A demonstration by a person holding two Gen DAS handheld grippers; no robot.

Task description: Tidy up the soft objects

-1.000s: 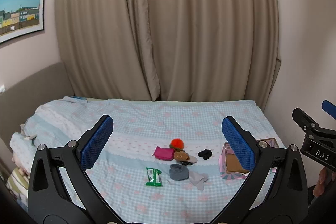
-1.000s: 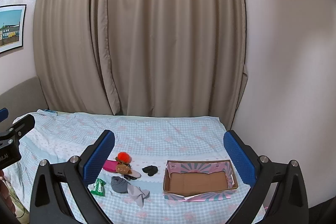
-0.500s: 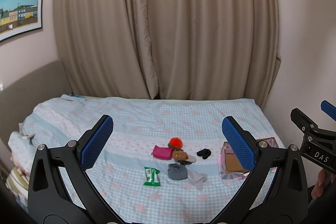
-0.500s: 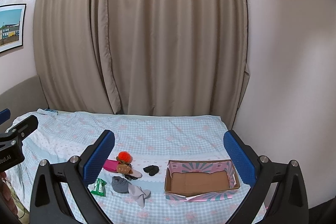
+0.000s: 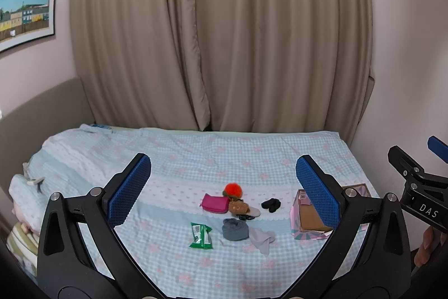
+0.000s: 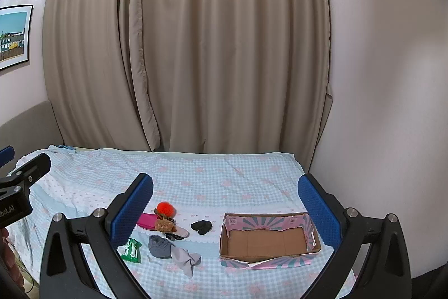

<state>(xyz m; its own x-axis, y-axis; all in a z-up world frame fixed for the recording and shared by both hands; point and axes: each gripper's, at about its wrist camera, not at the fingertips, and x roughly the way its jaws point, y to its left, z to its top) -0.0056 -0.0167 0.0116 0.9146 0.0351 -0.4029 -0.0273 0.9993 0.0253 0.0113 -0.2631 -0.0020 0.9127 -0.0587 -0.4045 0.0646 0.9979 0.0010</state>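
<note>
Left gripper (image 5: 223,182) and right gripper (image 6: 225,202): fingers spread, empty, above the bed (image 6: 224,173). Cardboard box (image 6: 267,240), long axis left–right, right of the soft items (image 6: 168,234), possibly socks.

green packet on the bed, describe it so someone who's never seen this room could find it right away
Start at the bed with the blue checked cover, below the beige curtains, and find the small cluster of things left of the open cardboard box. The green packet lies at the cluster's near left corner, just left of a grey sock. It is the only flat, shiny green wrapper there.
</note>
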